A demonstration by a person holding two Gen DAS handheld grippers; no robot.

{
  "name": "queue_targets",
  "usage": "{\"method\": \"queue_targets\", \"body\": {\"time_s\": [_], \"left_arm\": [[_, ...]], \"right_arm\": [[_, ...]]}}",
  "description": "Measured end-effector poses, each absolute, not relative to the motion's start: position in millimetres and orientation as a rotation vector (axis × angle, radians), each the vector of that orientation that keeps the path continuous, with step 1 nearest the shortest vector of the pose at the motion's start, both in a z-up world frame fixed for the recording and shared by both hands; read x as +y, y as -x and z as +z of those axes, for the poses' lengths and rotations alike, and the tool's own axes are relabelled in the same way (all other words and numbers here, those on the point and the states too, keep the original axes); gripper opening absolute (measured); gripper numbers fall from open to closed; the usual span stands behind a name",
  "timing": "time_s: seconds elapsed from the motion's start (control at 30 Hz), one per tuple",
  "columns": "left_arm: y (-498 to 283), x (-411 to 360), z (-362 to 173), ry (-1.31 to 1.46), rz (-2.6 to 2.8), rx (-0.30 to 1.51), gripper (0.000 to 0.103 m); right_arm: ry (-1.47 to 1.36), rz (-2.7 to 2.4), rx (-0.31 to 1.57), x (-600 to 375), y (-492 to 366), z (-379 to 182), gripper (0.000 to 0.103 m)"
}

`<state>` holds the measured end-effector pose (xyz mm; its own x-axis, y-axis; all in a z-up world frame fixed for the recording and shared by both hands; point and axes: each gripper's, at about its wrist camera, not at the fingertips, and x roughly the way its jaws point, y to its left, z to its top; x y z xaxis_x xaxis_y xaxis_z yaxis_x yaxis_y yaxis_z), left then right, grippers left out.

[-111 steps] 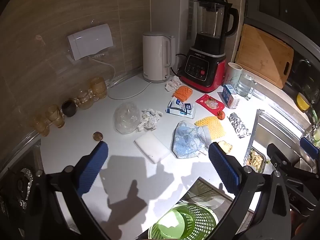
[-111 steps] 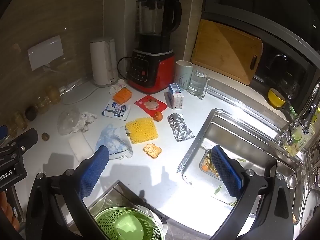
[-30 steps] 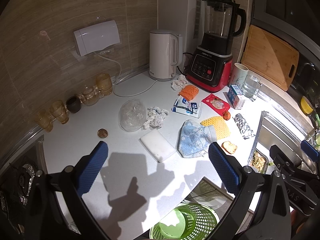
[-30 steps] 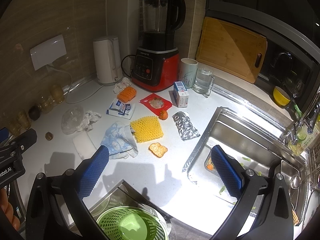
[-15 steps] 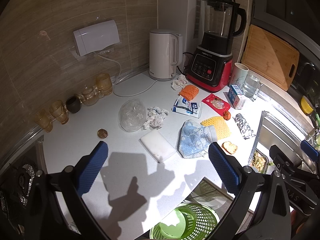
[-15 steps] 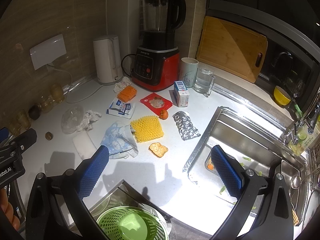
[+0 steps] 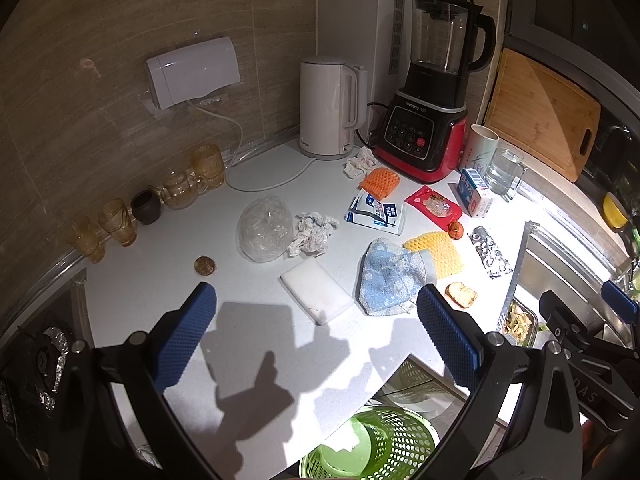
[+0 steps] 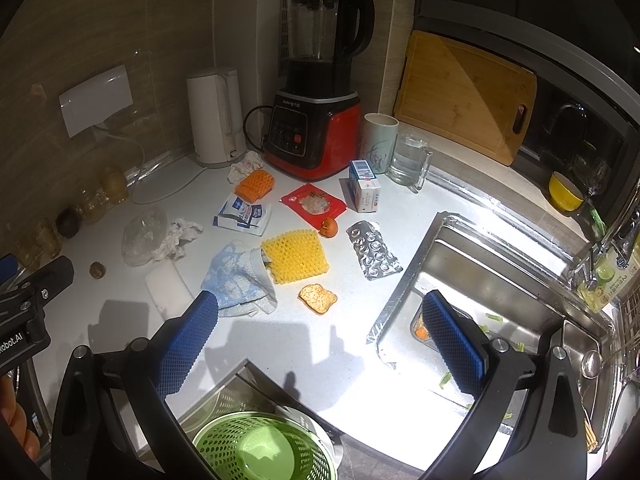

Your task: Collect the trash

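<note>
- Dim and warm-toned overall, with the wall (image 7: 120, 20) murky brown and fading to black toward the rounded fisheye corners.
- Lit from above and behind the cameras, throwing hard dark shadows of both grippers forward onto the white counter (image 7: 248, 360).
- Blown out to pure white along the sink rim (image 8: 460, 216) and the counter edge beside it; glare also streaks the cutting board (image 8: 464, 80).
- Strongly bowed at the edges, bending straight lines into curves.
- Sharp in the centre; soft and dark among the glasses (image 8: 100, 196) at the left.
</note>
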<state>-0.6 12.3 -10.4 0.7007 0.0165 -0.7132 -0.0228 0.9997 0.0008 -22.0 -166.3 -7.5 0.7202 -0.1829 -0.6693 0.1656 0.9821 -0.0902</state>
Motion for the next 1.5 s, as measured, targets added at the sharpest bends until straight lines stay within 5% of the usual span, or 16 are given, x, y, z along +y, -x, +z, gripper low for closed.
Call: {"method": "queue_targets", "body": {"time_s": [0.4,1.1,1.2,1.3,1.33,1.5], "left_arm": [[-0.1,19.2,-19.1,0.011,-0.038,0.763,0.096],[-68.2,102.0,-126.5,-0.116,-0.025,0.835,0.096],[-86.5,109.0,-132.5,-0.108,-0.025,0.849,0.096],[-99.4,111.0,-136.2,-0.068,-0.038,0.871,0.096],[-102.6,110.1,-137.1,-0.049,-0.048,0.878,0.096],[-117.6,84.5,-144.9,0.019,-0.064,0.938,0.096]], "right_arm": [[0.014,-0.167,0.755,-168.0,12.9,-24.0,0.101],[0.095,-0.075,0.949,-104.4,-139.7,-182.8,0.101],[0.104,-0.073,0.971,-100.3,-151.0,-190.2,0.074],[0.088,-0.031,0.982,-97.9,-153.3,-191.8,0.035],[0.082,-0.025,0.982,-97.4,-153.0,-191.0,0.013],[0.036,-0.017,0.935,-105.4,-145.8,-167.1,0.007]]}}
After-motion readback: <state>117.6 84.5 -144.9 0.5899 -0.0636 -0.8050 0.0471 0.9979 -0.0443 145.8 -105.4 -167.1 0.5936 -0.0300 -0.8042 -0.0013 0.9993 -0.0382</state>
